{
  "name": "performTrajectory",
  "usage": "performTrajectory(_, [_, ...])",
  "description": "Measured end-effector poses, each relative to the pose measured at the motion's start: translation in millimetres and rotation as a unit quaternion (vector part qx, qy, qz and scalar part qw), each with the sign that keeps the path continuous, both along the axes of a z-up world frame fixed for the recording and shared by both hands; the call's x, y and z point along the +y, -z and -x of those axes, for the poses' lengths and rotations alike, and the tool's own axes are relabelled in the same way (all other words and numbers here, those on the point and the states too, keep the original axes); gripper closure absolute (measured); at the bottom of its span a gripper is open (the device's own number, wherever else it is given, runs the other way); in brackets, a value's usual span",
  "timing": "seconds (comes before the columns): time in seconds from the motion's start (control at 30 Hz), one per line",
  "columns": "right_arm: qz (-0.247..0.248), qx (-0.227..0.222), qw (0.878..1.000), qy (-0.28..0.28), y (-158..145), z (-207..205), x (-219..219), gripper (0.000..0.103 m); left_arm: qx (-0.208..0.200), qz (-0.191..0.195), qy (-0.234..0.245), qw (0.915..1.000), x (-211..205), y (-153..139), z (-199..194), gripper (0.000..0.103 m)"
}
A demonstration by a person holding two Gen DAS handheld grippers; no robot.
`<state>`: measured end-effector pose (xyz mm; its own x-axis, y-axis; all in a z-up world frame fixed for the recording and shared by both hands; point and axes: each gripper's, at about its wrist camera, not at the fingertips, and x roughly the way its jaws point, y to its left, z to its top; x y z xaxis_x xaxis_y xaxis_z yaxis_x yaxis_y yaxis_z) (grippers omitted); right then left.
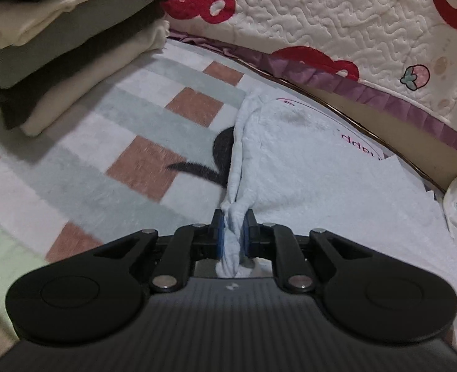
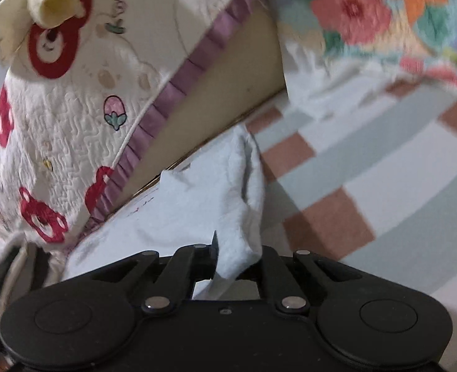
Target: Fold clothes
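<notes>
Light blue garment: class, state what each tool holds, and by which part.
Both tools grip the light blue garment: left tool pinches a bunched edge fold; right tool clamps another bunched edge or corner.

A pale blue garment [image 1: 306,167] with a bit of pink lettering is lying on a blanket [image 1: 110,142] that is showing a check of mint green, white and terracotta squares. A cream quilted cover [image 1: 352,24] is displaying red bears and small strawberries, with a purple pleated trim [image 1: 383,99] running along its edge. A stack of folded clothes [image 1: 42,46] is showing cream, grey-green and black layers, and the fabric [image 2: 383,15] at the right wrist view's upper right is showing pink and orange flowers on teal.
</notes>
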<state>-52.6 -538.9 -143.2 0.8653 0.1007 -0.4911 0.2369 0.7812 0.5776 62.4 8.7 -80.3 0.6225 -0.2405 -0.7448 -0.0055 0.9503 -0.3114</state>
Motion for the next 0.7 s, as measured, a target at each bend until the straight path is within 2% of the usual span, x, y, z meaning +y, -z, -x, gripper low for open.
performTrajectory(0.07, [-0.005, 0.009, 1.0, 0.002, 2, 8, 0, 0.1, 0.008, -0.004, 0.004, 1.0, 4, -3, 8, 0.092])
performTrajectory(0.17, [-0.015, 0.033, 0.999, 0.002, 12, 20, -1, 0.1, 0.042, 0.001, 0.014, 0.999, 12, 9, 19, 0.092])
performTrajectory(0.3, [0.008, 0.051, 0.999, -0.006, 19, 33, 4, 0.1, 0.065, 0.04, -0.003, 0.997, 27, 22, 19, 0.092])
performTrajectory(0.4, [0.009, 0.055, 0.998, -0.004, 26, 36, 2, 0.099, 0.059, 0.008, 0.01, 0.9982, 17, 23, 22, 0.092])
performTrajectory(0.53, [0.011, 0.058, 0.998, 0.01, 30, 42, -2, 0.098, 0.054, -0.065, 0.037, 0.9957, -1, 21, 29, 0.092])
performTrajectory(0.6, [0.031, 0.062, 0.998, 0.009, 27, 42, 2, 0.098, 0.06, -0.094, 0.044, 0.9928, -5, 22, 30, 0.091])
performTrajectory(0.7, [0.068, 0.073, 0.995, 0.005, 22, 41, 7, 0.098, 0.077, -0.115, 0.049, 0.9891, -8, 27, 27, 0.091])
